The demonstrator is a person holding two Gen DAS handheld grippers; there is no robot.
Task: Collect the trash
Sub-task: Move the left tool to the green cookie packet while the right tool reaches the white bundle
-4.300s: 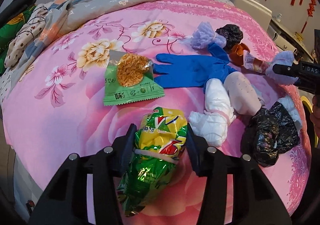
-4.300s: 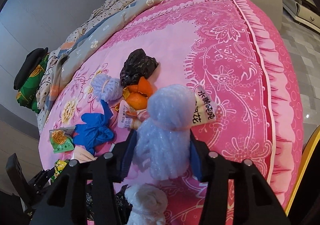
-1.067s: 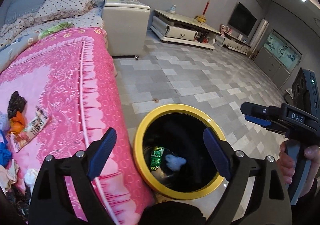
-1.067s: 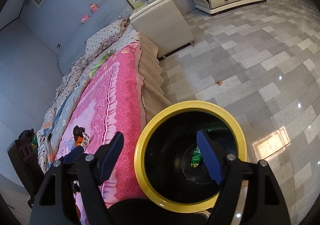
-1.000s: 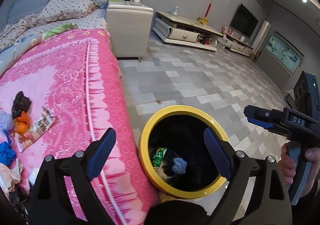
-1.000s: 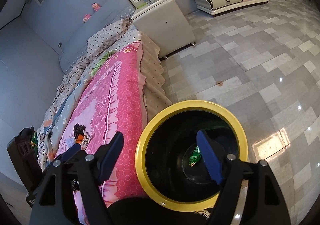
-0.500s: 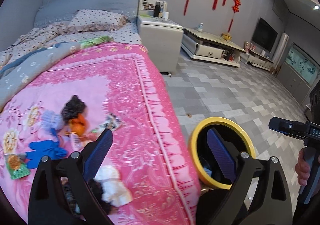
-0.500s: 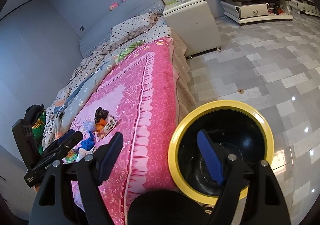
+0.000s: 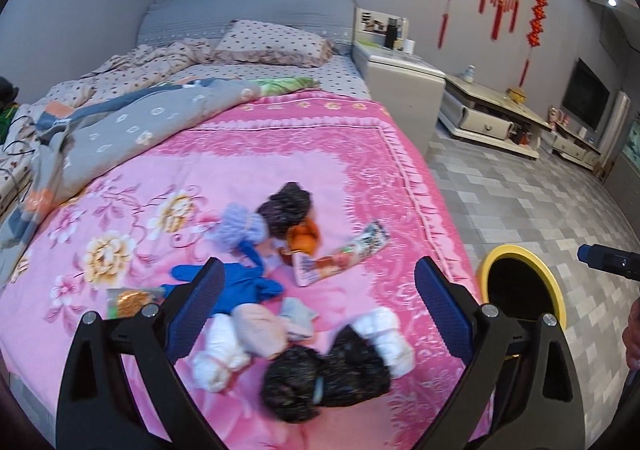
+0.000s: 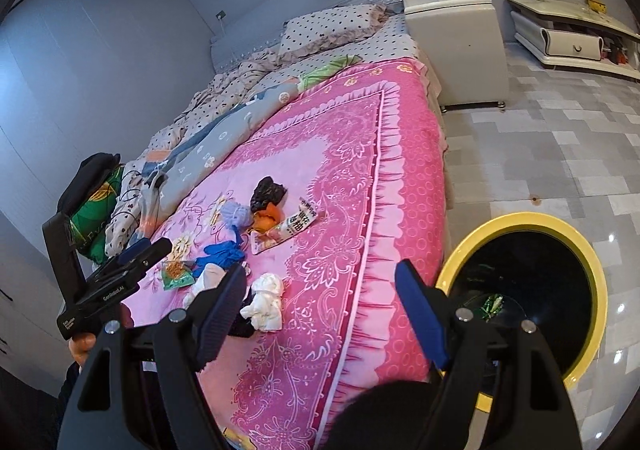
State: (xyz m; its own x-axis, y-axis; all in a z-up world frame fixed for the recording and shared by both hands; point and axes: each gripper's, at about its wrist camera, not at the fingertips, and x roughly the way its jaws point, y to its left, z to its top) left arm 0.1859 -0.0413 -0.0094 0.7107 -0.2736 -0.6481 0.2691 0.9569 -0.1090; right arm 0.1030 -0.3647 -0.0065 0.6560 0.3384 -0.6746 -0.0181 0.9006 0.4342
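A: Both grippers have swung away from the round black bin with the yellow rim and now face the bed with the pink flowered cover again. A moment ago they hung over the bin's mouth.

B: Why are they empty?

A: I think their load is already dropped; a green shiny scrap lies deep in the bin. The left gripper has just been opening and stands wide, with nothing between its blue pads. The right gripper is also open and holds nothing.

B: And the rest of the trash?

A: It lies on the pink cover, to the left of the bin. Nearest the bin's side are a crumpled black plastic bag and white wadded bundles. Farther from the bin are a blue rubber glove, a lilac fluffy ball, an orange wrapper and a long printed packet.

B: Why does the bin stand at the bed's edge?

A: Probably so that each carry is short.
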